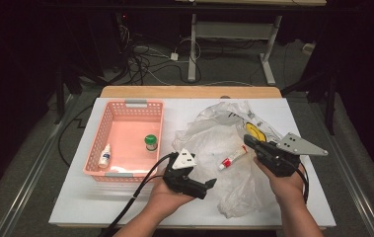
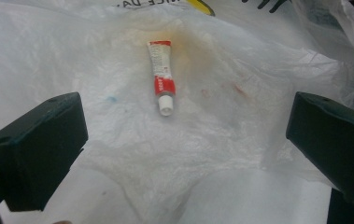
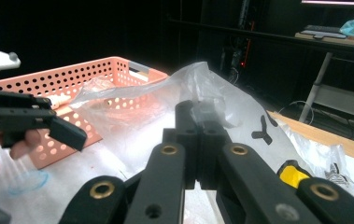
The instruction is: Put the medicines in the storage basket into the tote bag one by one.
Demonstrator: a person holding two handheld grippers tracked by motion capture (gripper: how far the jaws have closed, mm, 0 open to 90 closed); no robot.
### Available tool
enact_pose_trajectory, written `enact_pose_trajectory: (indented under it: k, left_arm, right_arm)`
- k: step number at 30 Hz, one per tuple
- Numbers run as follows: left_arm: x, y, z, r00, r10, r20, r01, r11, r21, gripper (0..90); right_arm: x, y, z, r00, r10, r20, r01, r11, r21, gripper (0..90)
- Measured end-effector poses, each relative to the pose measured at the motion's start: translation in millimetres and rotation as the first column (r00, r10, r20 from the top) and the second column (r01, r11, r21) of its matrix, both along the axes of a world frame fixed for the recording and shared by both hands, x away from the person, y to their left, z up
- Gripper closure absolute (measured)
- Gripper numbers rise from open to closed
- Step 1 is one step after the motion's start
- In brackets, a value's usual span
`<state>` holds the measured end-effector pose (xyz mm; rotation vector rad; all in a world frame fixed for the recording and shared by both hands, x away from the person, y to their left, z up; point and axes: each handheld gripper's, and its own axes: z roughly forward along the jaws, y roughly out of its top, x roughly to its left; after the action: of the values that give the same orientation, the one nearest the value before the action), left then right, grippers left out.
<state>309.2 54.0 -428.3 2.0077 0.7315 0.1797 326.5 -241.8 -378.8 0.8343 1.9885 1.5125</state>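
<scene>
Tube [image 1: 232, 158], red and white with a white cap, lies on the crumpled plastic bag [image 1: 209, 143] right of the tabletop's centre, between the two grippers and touching neither. High view: left gripper [image 1: 208, 183] sits near the front edge just left of the bag, jaws spread, nothing in them. Right gripper [image 1: 248, 140] is at the bag's right side, closed on a fold of the bag. A pink basket [image 1: 106, 118] stands toward the left edge, holding a small white bottle [image 1: 105, 156] and a green-capped jar [image 1: 150, 142].

Left gripper view: jaws stand wide apart and empty; the tube [image 2: 162, 74] lies ahead of them with its cap pointing toward the camera. Faint stains on the bag [image 2: 258, 70] show here, not from above.

Right gripper view: jaws pressed together on a lifted fold of bag [image 3: 202, 88], a pinch the high view leaves unclear. The left gripper [image 3: 67, 133] and the basket [image 3: 95, 74] sit beyond.
</scene>
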Motion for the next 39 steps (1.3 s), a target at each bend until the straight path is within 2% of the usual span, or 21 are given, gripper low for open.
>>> enact_pose_trajectory:
  k: [10,16,20,24,29,39]
  left_arm:
    - [-6.3,44.8,4.5,0.9974,0.072,0.007,-0.072,0.9973,-0.010,0.0]
    - [-5.6,68.9,9.8,0.9914,0.128,0.027,-0.127,0.9918,-0.007,0.0]
    - [-4.5,84.4,10.5,0.9855,0.165,0.039,-0.165,0.9861,-0.021,0.0]
    - [-2.9,100.2,8.0,0.9789,0.201,0.038,-0.200,0.9797,-0.011,0.0]
    - [-1.3,116.1,5.7,0.9713,0.237,0.016,-0.237,0.9714,-0.019,0.0]
    - [4.1,143.2,5.2,0.9453,0.325,0.020,-0.325,0.9456,-0.010,0.0]
  right_arm:
    - [0.3,1.1,-1.8,1.0000,0.002,-0.007,-0.002,1.0000,-0.006,90.0]
    - [0.5,0.0,-1.7,1.0000,-0.005,-0.002,0.005,1.0000,-0.008,90.0]
    - [0.3,-0.1,-1.4,1.0000,-0.005,-0.001,0.005,0.9999,-0.010,90.0]
    - [-0.9,1.7,-0.8,1.0000,-0.002,0.000,0.002,1.0000,-0.009,90.0]
    - [-1.8,1.5,-0.3,1.0000,-0.005,0.000,0.005,1.0000,-0.008,90.0]
    - [-1.7,-0.5,0.8,1.0000,-0.003,0.007,0.003,1.0000,-0.004,90.0]
